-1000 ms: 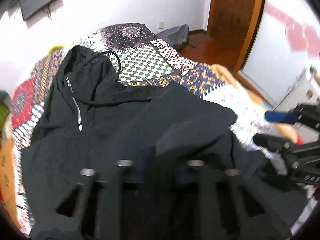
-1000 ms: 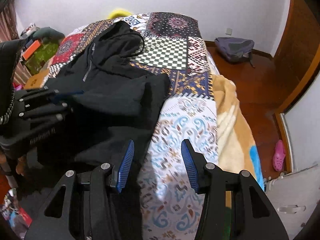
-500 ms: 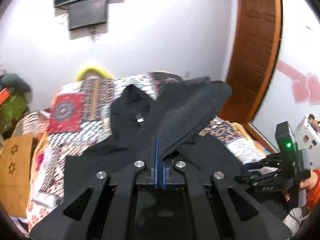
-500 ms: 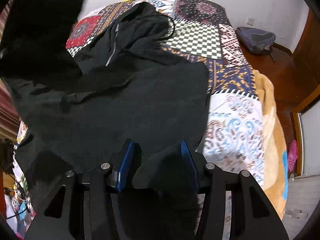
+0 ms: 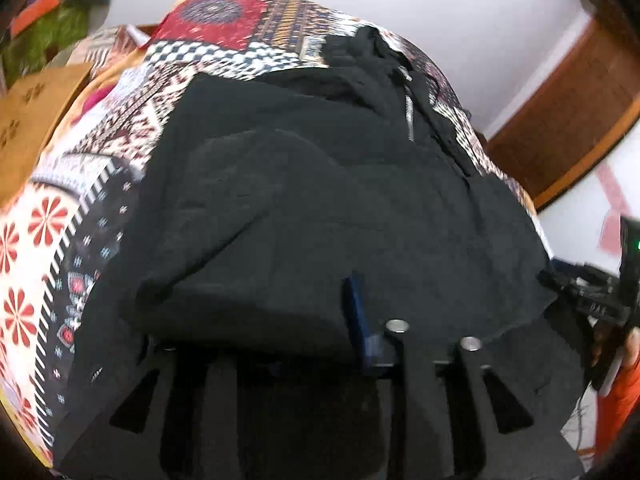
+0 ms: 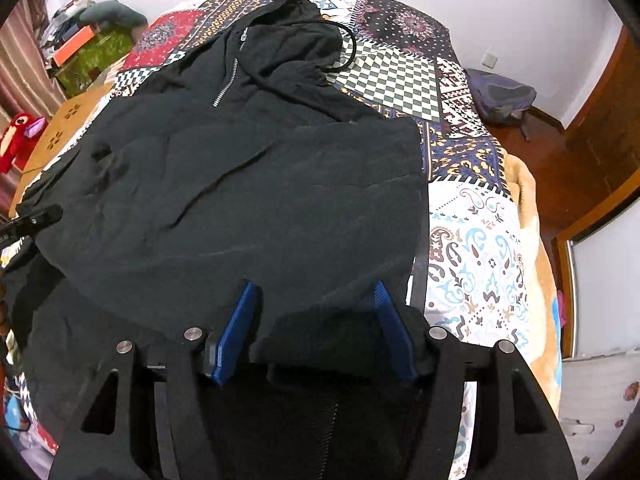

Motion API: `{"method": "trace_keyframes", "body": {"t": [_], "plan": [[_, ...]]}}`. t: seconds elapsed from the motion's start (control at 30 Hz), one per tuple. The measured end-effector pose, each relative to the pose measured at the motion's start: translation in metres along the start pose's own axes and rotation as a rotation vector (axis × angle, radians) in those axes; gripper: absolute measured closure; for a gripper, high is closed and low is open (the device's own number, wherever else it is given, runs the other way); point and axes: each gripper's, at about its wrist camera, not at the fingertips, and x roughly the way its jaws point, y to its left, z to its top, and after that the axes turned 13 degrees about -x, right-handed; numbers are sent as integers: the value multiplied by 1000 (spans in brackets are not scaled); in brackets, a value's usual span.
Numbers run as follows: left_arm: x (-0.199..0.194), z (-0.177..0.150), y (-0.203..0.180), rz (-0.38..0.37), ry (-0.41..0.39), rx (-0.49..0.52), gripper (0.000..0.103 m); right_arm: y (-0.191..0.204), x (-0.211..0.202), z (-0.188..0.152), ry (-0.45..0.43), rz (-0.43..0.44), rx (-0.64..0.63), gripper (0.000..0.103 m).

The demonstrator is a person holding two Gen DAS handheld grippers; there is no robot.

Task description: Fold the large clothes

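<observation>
A large black zip hoodie (image 6: 248,168) lies spread on the patchwork bed cover (image 6: 472,240), hood and zipper at the far end; it also fills the left wrist view (image 5: 320,184). My right gripper (image 6: 316,320) is open, its blue pads on either side of a fold of the hem. My left gripper (image 5: 280,316) is open over the near edge of the hoodie; one blue pad (image 5: 354,304) shows, the other finger is hidden under black cloth. The right gripper (image 5: 592,300) shows at the right edge of the left wrist view.
The bed cover (image 5: 60,240) shows left of the hoodie. A cardboard box (image 6: 68,128) and a red plush toy (image 6: 18,136) lie off the bed's left side. A grey backpack (image 6: 500,96) lies on the wooden floor by the door (image 6: 600,128).
My left gripper, shut on a raised sleeve half a second ago, has come down to the bed and opened; the sleeve now lies folded across the body. My right gripper stays open at the hem.
</observation>
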Motion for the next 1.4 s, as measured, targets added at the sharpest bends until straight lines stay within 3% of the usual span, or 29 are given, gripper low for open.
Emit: {"method": "trace_keyframes", "body": {"t": [0.1, 0.17, 0.23, 0.3, 0.4, 0.5, 0.67, 0.77, 0.9, 1.1, 1.2, 1.3, 1.4], "plan": [[-12, 3, 14, 7, -63, -87, 50, -2, -1, 0, -2, 2, 15, 44], [-18, 3, 29, -12, -94, -168, 49, -3, -1, -1, -6, 6, 23, 44], [-15, 9, 44, -69, -71, -230, 49, -2, -1, -1, -6, 6, 26, 44], [-16, 12, 51, -104, -59, -263, 56, -1, -2, 0, -5, 1, 27, 44], [-28, 16, 43, -112, -80, -201, 72, -2, -4, 0, -11, 4, 42, 44], [-48, 19, 20, -100, -136, -81, 81, -7, -7, 1, -18, 22, 72, 44], [-90, 25, -20, -31, -283, 112, 82, -17, -16, 2, -49, 64, 121, 44], [-102, 25, -25, -14, -315, 142, 82, -16, -15, 0, -42, 55, 122, 44], [-93, 20, -16, 52, -282, 175, 78, -11, -12, -4, -37, 43, 95, 44], [-47, 14, 25, 126, -91, 85, 73, -1, -15, -2, -37, -4, 48, 44], [-37, 11, 36, 146, -39, 57, 67, 1, -17, 0, -43, -4, 33, 44], [-41, 10, 37, 200, -44, 82, 55, 0, -21, 1, -57, 25, 37, 44], [-55, 14, 30, 243, -91, 126, 53, -5, -29, 8, -85, 37, 49, 44]]}}
